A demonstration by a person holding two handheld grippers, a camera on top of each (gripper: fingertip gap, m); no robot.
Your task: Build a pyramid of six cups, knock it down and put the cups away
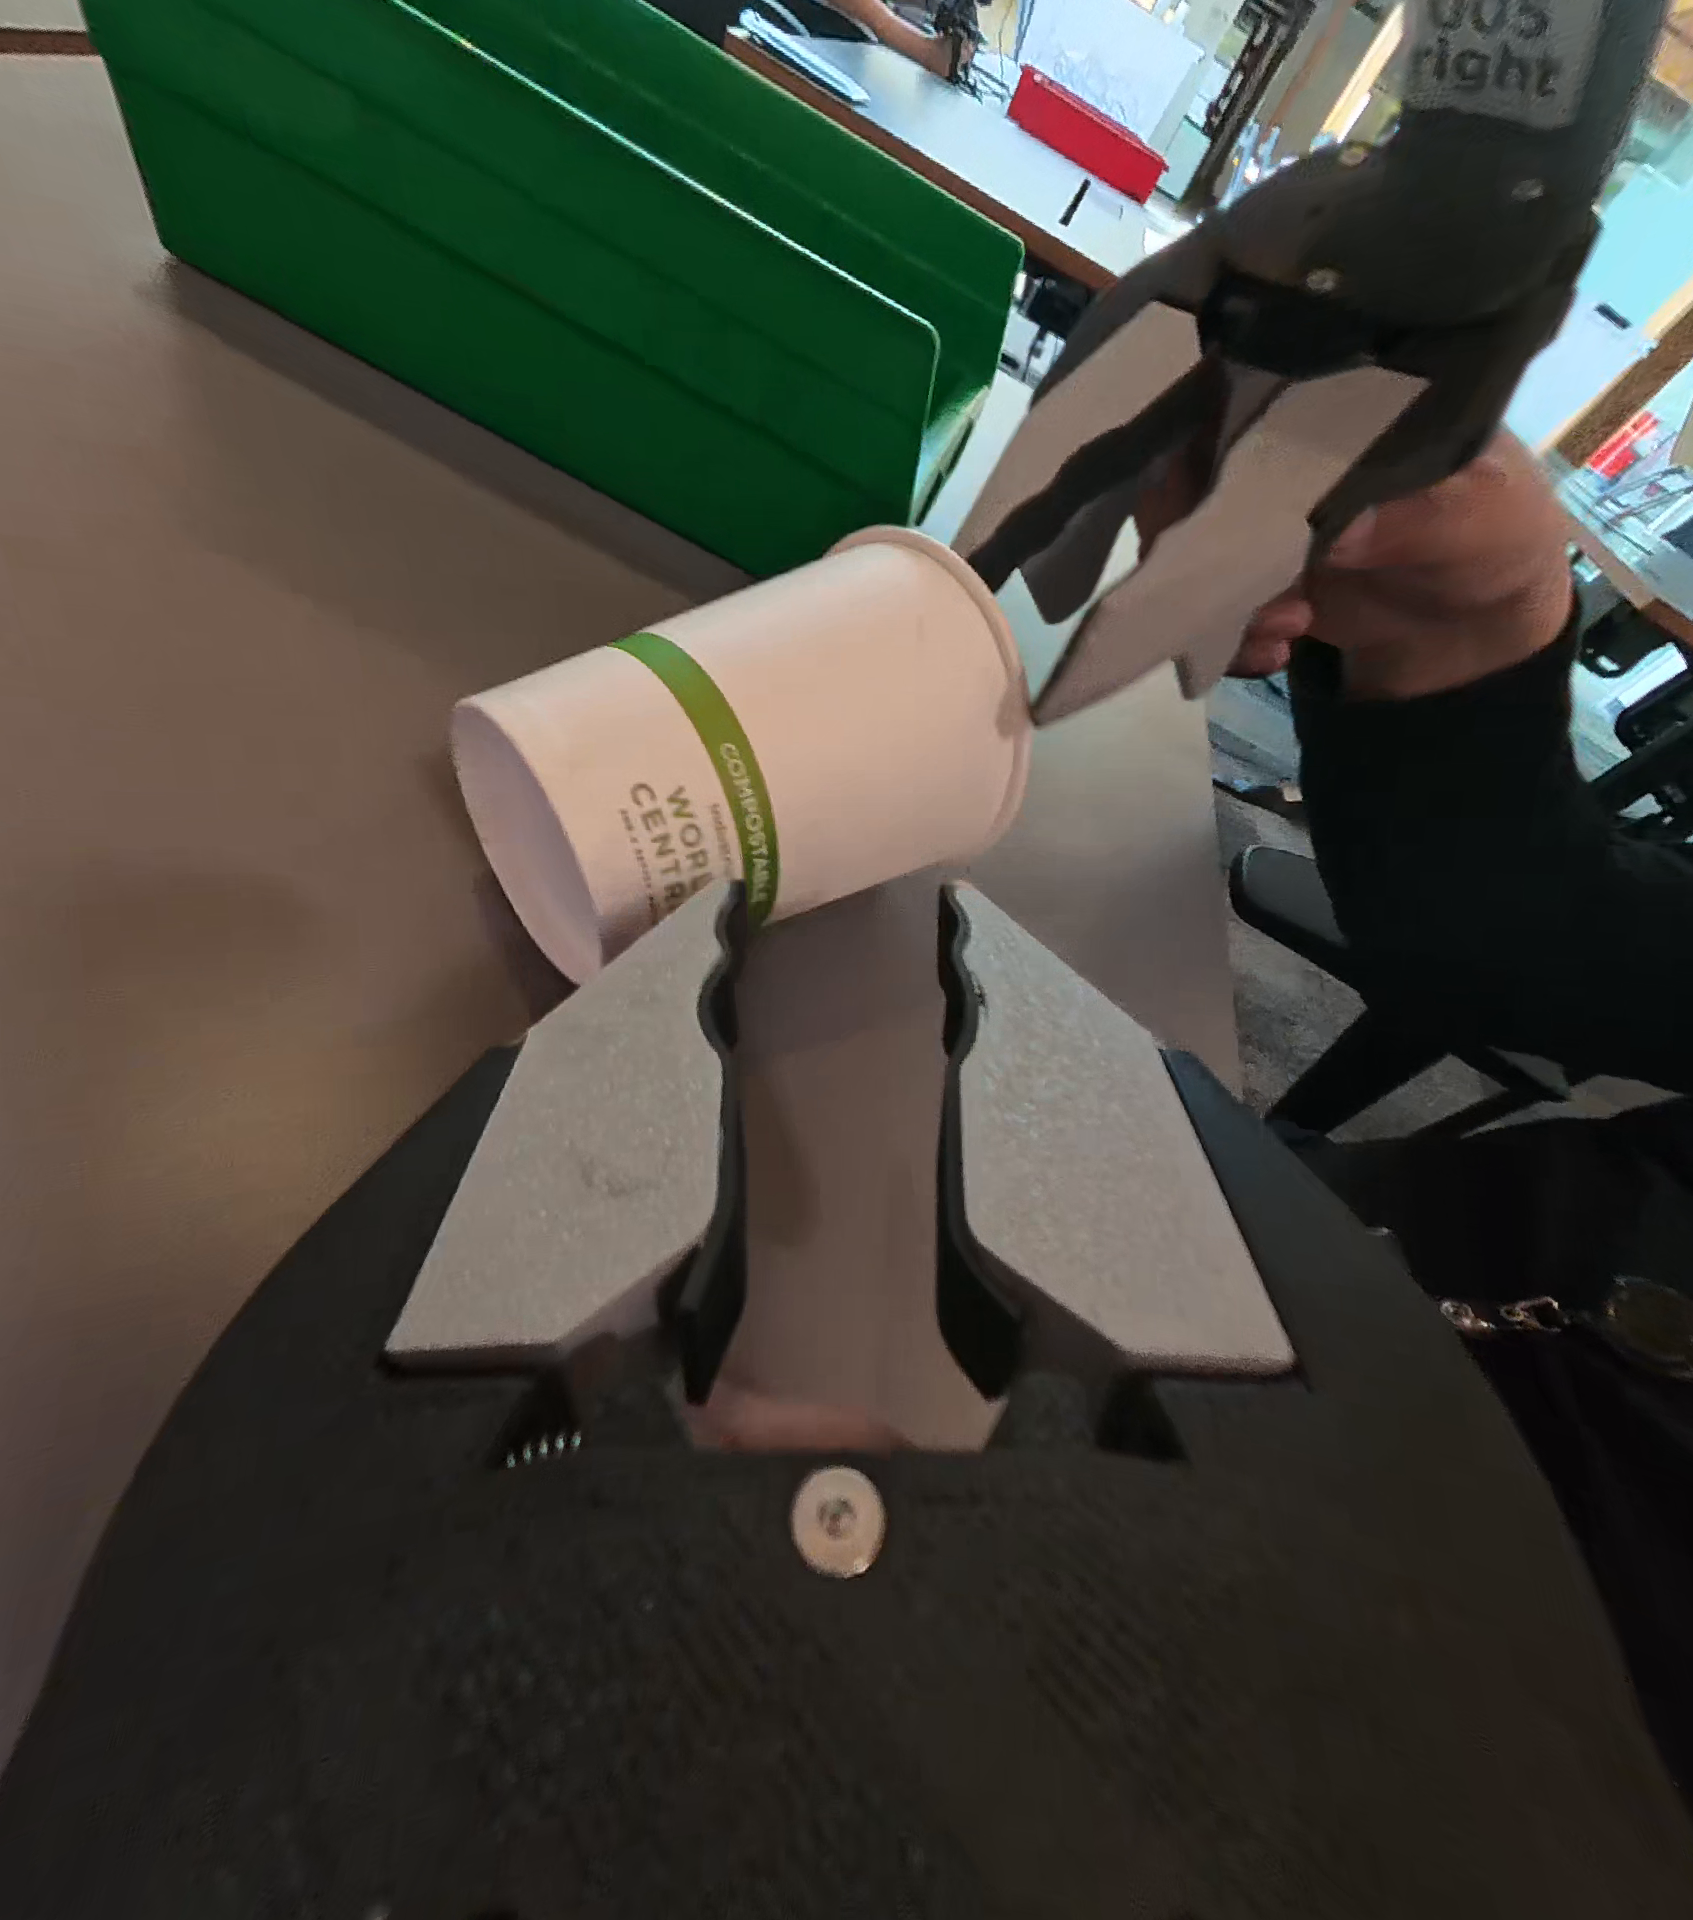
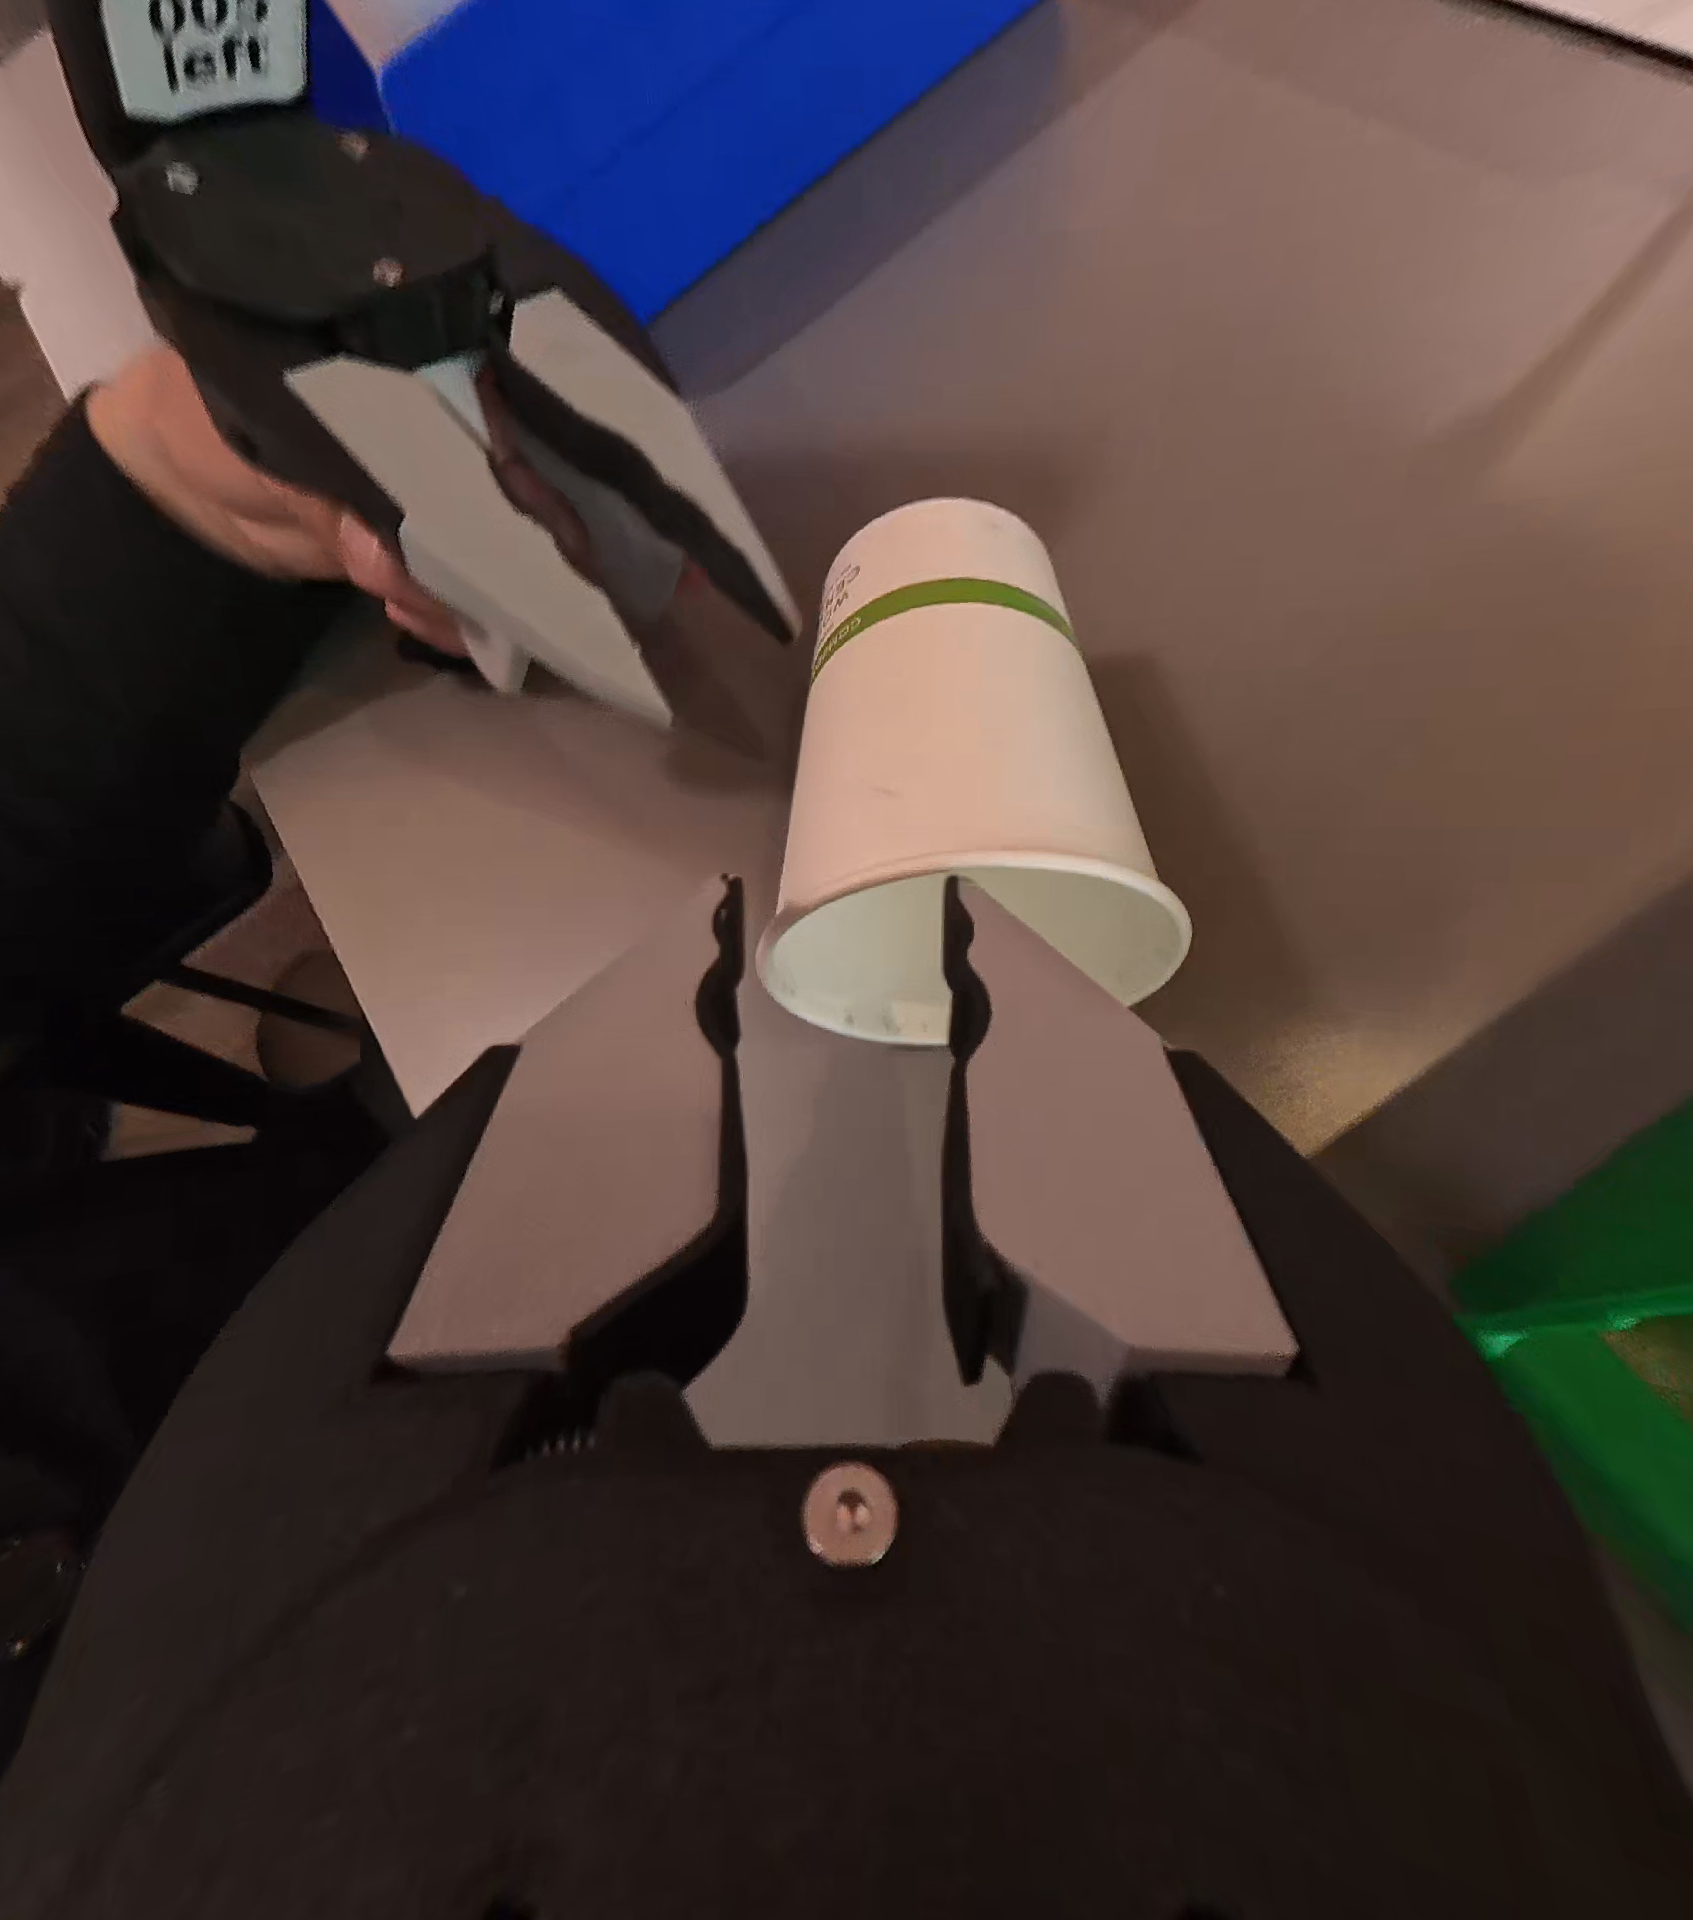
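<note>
Beside the green bin, one white paper cup down on its side on the brown table.

Green band round the cup, printing on it too, base pointing away from the bin, mouth facing the right gripper. Right gripper parted about halfway, holding nothing, one fingertip poking just inside the cup's rim, the other outside it. Left gripper also partly open and empty, tips just short of the cup's side near the green band; touching or not, can't tell. Both grippers hand-held, black sleeves behind them. Blue box further off past the cup, on the far side from the bin. No other cups in view.
</note>
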